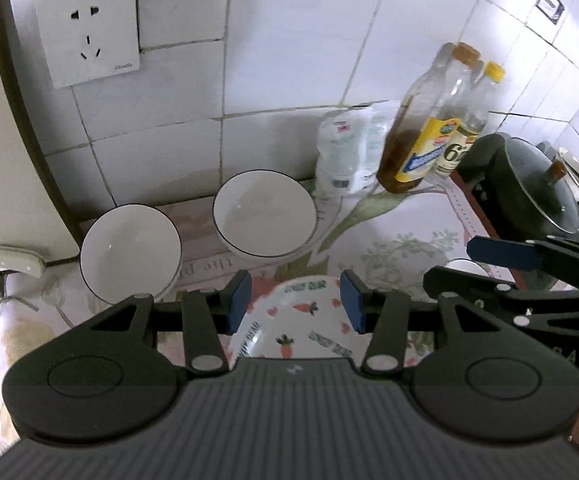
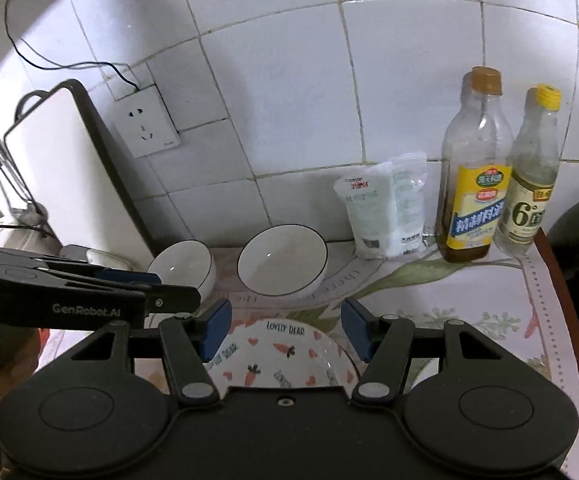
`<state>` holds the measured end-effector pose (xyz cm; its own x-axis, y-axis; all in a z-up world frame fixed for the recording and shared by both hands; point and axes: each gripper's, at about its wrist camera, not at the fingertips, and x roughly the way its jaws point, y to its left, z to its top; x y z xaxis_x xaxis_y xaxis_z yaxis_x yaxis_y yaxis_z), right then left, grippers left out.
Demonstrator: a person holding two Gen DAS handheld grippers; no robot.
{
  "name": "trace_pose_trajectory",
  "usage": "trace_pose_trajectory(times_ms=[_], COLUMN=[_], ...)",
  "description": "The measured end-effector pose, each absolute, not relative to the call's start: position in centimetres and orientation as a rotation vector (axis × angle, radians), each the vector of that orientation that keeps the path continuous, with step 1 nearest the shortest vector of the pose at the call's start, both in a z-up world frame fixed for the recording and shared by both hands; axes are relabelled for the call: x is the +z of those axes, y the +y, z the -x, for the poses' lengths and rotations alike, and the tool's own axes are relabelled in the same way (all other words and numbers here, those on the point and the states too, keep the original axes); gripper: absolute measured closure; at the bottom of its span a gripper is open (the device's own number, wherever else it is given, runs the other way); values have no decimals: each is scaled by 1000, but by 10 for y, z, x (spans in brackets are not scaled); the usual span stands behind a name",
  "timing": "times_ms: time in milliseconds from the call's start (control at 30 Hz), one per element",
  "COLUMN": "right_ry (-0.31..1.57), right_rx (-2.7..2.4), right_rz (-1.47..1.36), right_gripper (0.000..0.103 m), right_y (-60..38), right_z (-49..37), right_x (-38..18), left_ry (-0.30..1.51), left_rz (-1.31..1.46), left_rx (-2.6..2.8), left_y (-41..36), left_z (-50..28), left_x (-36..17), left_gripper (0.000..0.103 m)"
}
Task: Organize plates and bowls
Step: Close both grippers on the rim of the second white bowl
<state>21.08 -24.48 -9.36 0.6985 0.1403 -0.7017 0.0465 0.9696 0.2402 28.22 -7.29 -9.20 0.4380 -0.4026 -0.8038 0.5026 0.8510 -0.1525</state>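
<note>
Two white bowls with black rims stand on the counter by the tiled wall: a left one (image 1: 129,254) (image 2: 183,266) and a right one (image 1: 264,213) (image 2: 282,260). A patterned bowl with carrots and hearts (image 1: 303,322) (image 2: 279,360) sits nearer, just below both grippers. My left gripper (image 1: 295,302) is open above it, holding nothing. My right gripper (image 2: 285,330) is open above the same bowl, holding nothing. The right gripper shows in the left wrist view (image 1: 501,256), and the left gripper shows in the right wrist view (image 2: 137,284).
Two bottles (image 2: 473,184) (image 2: 529,184) and a white bag (image 2: 389,212) stand at the wall on the right. A dark lidded pot (image 1: 537,188) sits on the stove at far right. A cutting board (image 2: 69,168) leans at left. A wall socket (image 1: 87,34) is above.
</note>
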Motion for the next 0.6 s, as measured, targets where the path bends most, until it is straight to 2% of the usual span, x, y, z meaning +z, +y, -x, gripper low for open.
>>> trace_pose_trajectory(times_ms=[333,600], right_ry=[759,820], right_rx=[34,-24], right_rz=[-325,-444], right_gripper=[37,39], right_y=[-248,-256], right_z=[-255,-299], right_x=[-145,-197], left_ry=[971,996], left_rz=[-101,-191], left_rx=[-540,-523], left_y=[-75,-101], left_z=[-338,-382], left_x=[-135,-169], left_gripper=[55,55])
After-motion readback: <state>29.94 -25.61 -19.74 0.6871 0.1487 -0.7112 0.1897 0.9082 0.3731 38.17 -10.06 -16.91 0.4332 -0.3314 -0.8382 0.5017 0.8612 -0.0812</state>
